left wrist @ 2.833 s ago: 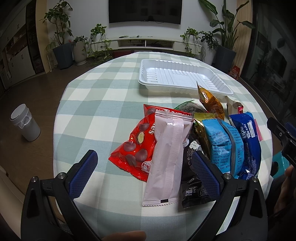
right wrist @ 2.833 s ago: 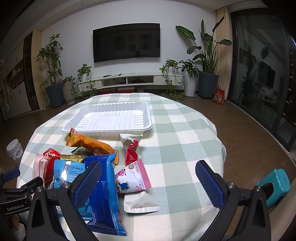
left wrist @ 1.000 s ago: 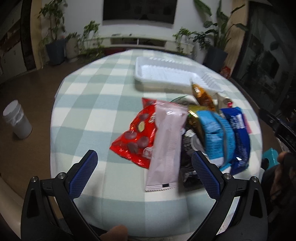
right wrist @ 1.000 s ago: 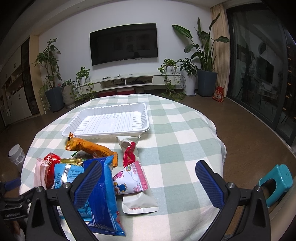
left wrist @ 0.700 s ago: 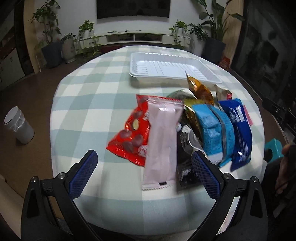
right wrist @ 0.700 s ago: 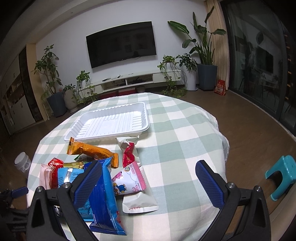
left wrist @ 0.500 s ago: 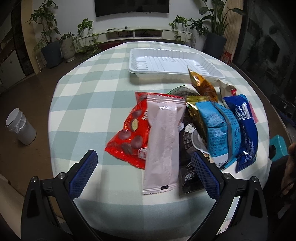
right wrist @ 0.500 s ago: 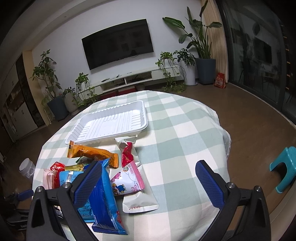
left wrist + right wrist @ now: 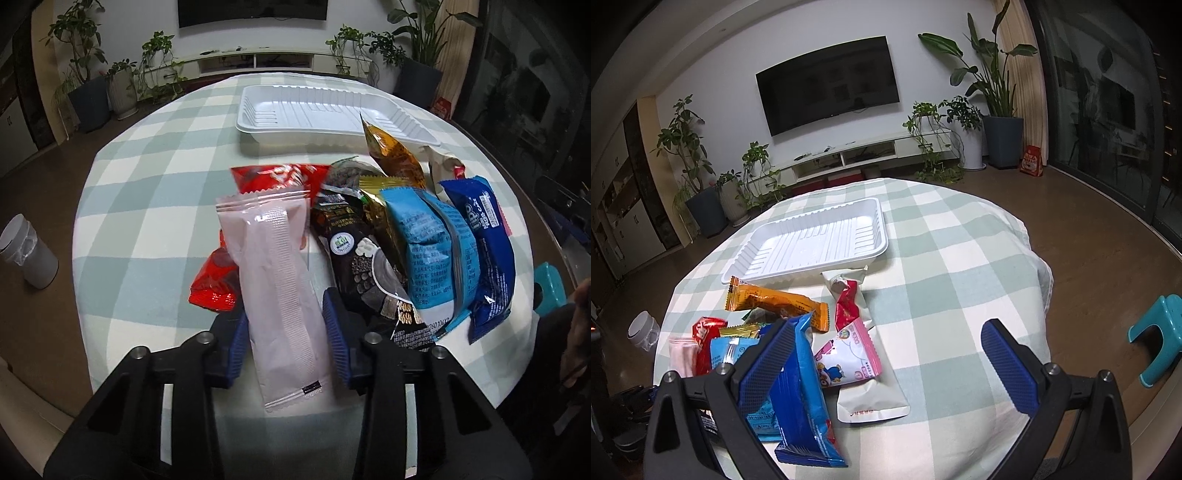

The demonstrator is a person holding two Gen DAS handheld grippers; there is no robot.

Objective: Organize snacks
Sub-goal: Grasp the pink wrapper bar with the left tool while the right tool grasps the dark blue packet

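Note:
My left gripper point(image 9: 286, 325) is shut on the long pale pink packet point(image 9: 279, 269), its blue pads pressing both sides near the packet's lower end. The packet lies over a red snack bag point(image 9: 221, 280). Beside it are a black packet point(image 9: 354, 254), a light blue packet point(image 9: 428, 251) and a dark blue packet point(image 9: 487, 251). The white tray point(image 9: 325, 110) stands empty at the far side. My right gripper point(image 9: 886, 365) is open and empty above the table's near edge, with the dark blue packet point(image 9: 809, 391) by its left finger. The pink cartoon packet point(image 9: 849, 354) lies between the fingers.
An orange packet point(image 9: 775, 299) and a red-and-white wrapper point(image 9: 846, 295) lie in front of the tray point(image 9: 812, 240). The round table has a green checked cloth point(image 9: 960, 258). A teal stool point(image 9: 1160, 332) stands on the floor at right, a white bin point(image 9: 26, 251) at left.
My left gripper has moved in and closed on the pink packet; it was wide open before. The right gripper has risen slightly and stays open.

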